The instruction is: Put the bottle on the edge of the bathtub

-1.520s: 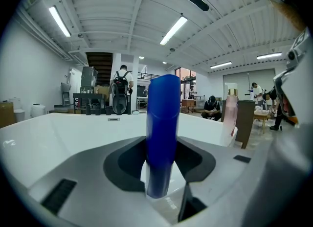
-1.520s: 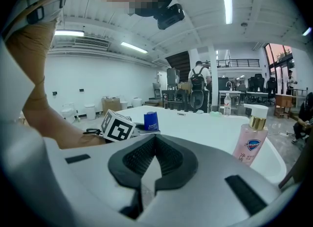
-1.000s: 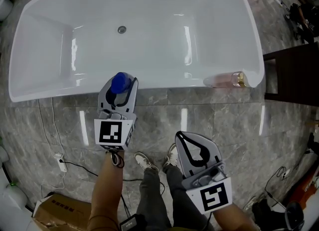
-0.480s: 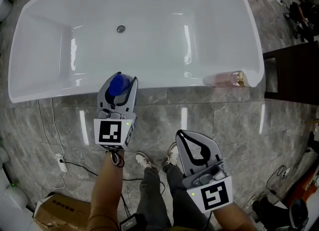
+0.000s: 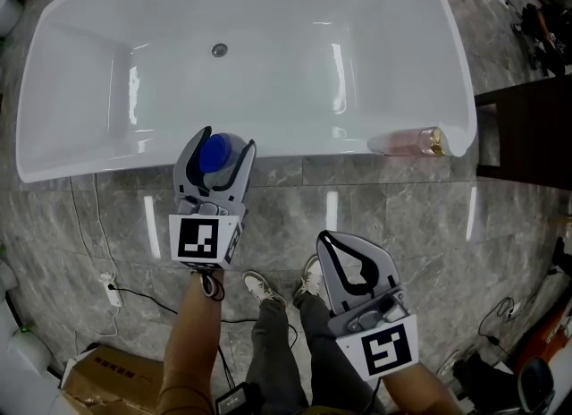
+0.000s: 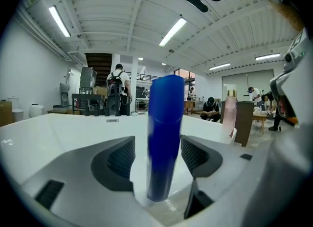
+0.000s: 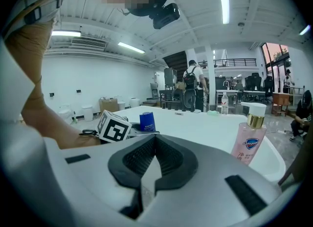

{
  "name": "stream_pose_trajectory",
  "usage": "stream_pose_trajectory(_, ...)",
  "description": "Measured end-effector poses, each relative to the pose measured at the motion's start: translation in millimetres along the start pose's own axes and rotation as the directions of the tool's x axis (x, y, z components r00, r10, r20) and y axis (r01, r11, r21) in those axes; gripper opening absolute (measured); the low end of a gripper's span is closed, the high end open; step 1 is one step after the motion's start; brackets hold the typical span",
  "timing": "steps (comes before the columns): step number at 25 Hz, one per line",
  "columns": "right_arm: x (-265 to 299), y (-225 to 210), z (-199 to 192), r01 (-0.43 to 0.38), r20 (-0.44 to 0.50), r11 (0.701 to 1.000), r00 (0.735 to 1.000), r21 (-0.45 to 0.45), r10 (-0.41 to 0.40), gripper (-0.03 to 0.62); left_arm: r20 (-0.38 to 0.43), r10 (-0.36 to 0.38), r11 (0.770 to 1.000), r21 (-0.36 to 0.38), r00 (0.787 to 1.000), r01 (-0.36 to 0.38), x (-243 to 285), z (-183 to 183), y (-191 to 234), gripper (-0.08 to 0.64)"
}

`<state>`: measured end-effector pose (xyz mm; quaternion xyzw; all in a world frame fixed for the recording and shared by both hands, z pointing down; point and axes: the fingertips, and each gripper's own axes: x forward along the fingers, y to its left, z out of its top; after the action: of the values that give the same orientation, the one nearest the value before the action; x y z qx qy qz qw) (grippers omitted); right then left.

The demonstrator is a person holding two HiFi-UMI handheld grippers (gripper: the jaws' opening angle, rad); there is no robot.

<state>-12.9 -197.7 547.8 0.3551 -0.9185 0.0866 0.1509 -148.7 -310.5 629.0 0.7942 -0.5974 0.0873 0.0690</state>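
A blue bottle point(image 5: 214, 152) stands upright on the near rim of the white bathtub point(image 5: 295, 150). My left gripper point(image 5: 226, 139) straddles it and its jaws are opening. In the left gripper view the blue bottle point(image 6: 164, 138) rises between the two pads point(image 6: 120, 157) with a gap on each side, so neither pad presses on it. My right gripper point(image 5: 323, 241) hangs lower right over the floor, away from the tub, its jaws shut with nothing in them. The right gripper view shows the blue bottle point(image 7: 146, 121) beyond the left gripper's marker cube.
A pink pump bottle point(image 5: 407, 142) stands on the rim at the tub's right end. A dark cabinet point(image 5: 527, 136) stands to the right. A cardboard box point(image 5: 107, 377), a power strip point(image 5: 109, 294) with its cable and the person's shoes point(image 5: 259, 288) are on the grey floor.
The left gripper's jaws have spread wider and come off the blue bottle, which stays upright on the rim. The right gripper has barely moved.
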Motion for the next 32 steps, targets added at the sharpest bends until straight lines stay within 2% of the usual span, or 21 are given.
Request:
stream_pose_trajectory(5,1,1,2,-0.001,0.003,1.0,1.0,-0.001,0.001,0.0,0.006,0.0,1.0,0.003,1.0,0.0,-6,6,-1,0.31)
stream_pose_trajectory(19,-11,6,21,0.024,0.031,1.0,0.999,-0.015,-0.024,0.0,0.038,0.005,1.0,0.017,0.999,-0.006,-30,29,-6,0.31)
stream_pose_trajectory(32,-43,19,44,0.05,0.064,0.998,0.997,-0.023,-0.048,0.0,0.064,0.018,0.999,0.044,0.998,-0.021,-76,67,-18,0.314)
